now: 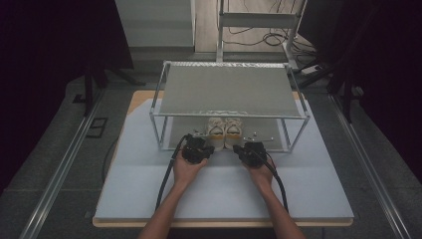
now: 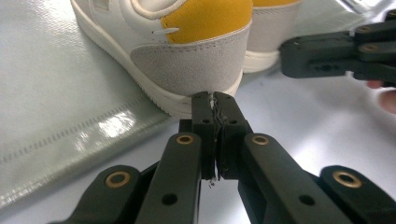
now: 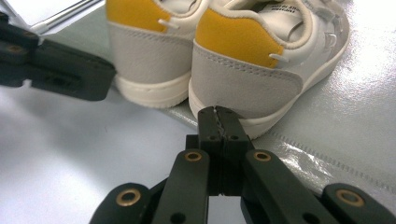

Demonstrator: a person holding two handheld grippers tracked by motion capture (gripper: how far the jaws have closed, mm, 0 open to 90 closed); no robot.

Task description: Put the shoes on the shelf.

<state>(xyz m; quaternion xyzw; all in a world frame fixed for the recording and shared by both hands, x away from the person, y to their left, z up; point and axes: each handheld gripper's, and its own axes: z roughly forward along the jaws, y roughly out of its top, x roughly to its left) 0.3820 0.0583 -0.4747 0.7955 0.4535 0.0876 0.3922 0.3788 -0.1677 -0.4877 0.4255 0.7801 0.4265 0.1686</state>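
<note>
Two small shoes, white with yellow heel patches, stand side by side on the rack's lower shelf, heels toward the person, toes pointing to the far side, so each long axis runs near to far. The left shoe and the right shoe are touching or just about. Now the tools: the left gripper has its jaws pressed together, tips right against the left shoe's heel sole; the right gripper is the same, jaws closed with nothing between them, nosed up to the right shoe's heel.

This looks like a push, sliding the pair deeper onto the shelf. To do it well, keep both tips low on the sole edge, drive straight along each shoe's length, and move both hands at the same pace so neither shoe twists. The rack's top shelf hangs overhead, and the rack stands on the pale table mat.
</note>
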